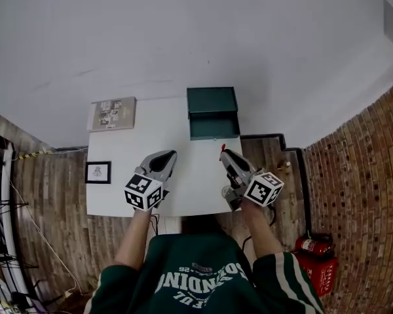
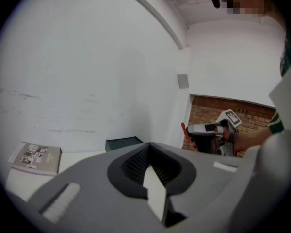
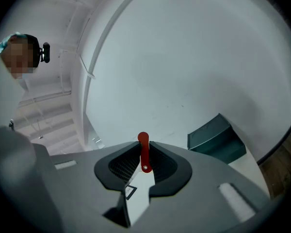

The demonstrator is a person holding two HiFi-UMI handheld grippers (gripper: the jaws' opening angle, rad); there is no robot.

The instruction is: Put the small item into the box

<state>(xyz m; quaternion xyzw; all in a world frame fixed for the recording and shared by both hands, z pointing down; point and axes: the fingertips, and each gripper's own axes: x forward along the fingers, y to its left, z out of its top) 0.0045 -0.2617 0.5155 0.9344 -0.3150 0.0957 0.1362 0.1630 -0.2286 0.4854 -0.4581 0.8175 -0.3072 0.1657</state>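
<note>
While R hand-held gripper (image 3: 144,145) nips red item (image 3: 143,154), tip outward — L hand-held gripper (image 2: 149,147) closed.

The right claw (image 3: 144,155) pinches a small red item (image 3: 144,152), green box (image 3: 216,140) beyond.

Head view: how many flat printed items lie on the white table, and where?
2. A booklet lies at the far left corner of the table, left of the green box; a black-framed picture sits at its left edge, nearer the person. None appears hidden.
</note>
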